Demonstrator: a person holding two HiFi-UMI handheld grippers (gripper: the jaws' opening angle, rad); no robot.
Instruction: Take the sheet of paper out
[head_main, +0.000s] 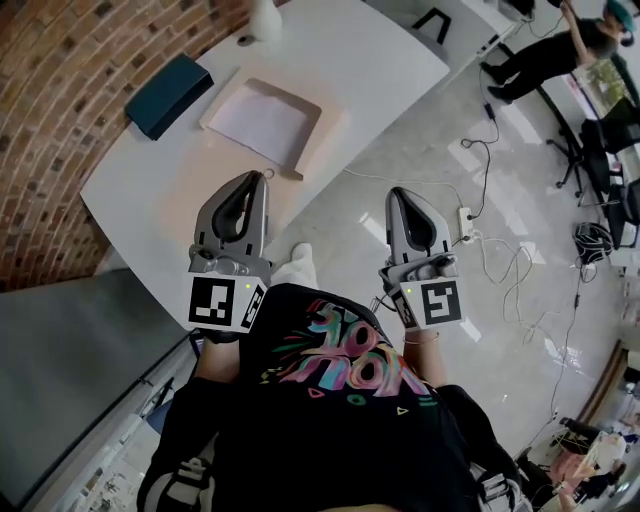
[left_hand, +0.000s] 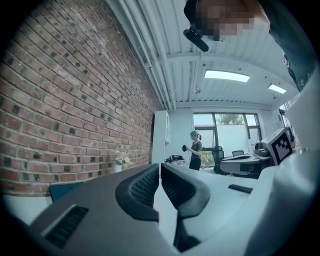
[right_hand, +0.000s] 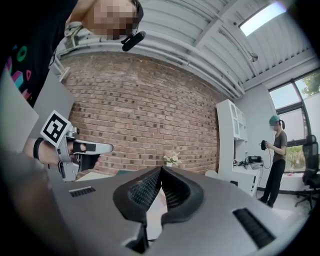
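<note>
A white sheet of paper (head_main: 260, 122) lies in a shallow beige tray (head_main: 316, 128) on the white table (head_main: 160, 200). My left gripper (head_main: 257, 179) is held level over the table's near edge, short of the tray, its jaws shut with nothing between them (left_hand: 160, 165). To its right, my right gripper (head_main: 399, 194) hangs over the floor beside the table, also shut and empty (right_hand: 161, 170). Neither the paper nor the tray shows in the two gripper views. In the right gripper view the left gripper (right_hand: 75, 149) shows at the left.
A dark teal folder (head_main: 168, 93) lies left of the tray, and a white vase (head_main: 265, 20) with flowers (right_hand: 172, 158) stands at the table's far end. The brick wall (head_main: 60, 90) runs along the left. Cables and a power strip (head_main: 465, 218) lie on the floor. Another person (head_main: 555, 50) stands far right.
</note>
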